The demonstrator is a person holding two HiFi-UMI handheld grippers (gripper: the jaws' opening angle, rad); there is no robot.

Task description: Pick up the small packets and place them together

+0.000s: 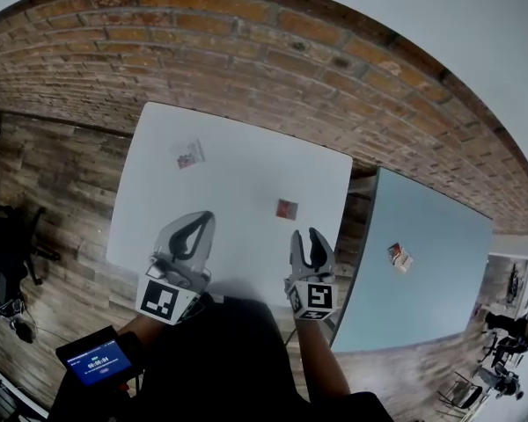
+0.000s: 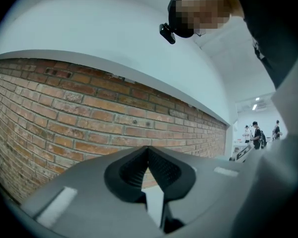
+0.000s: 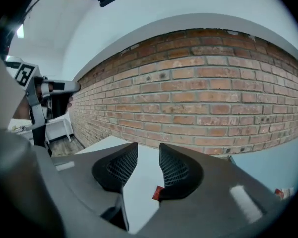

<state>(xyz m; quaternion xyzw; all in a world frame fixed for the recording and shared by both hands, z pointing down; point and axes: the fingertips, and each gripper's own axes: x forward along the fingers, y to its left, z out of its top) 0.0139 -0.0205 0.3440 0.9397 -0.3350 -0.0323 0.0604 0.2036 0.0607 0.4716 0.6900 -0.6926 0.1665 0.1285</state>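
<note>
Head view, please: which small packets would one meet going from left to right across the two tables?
First the pale packet on the white table → small red packet → red-and-white packet on the grey-blue table.

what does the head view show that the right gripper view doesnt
Only the head view: the pale packet far across the white table, the left tongs, a small lit screen. Only the right gripper view: the ribbed faces inside the right tongs, apart and empty. Both: the red packet, the third packet on the grey-blue table, the brick wall.
</note>
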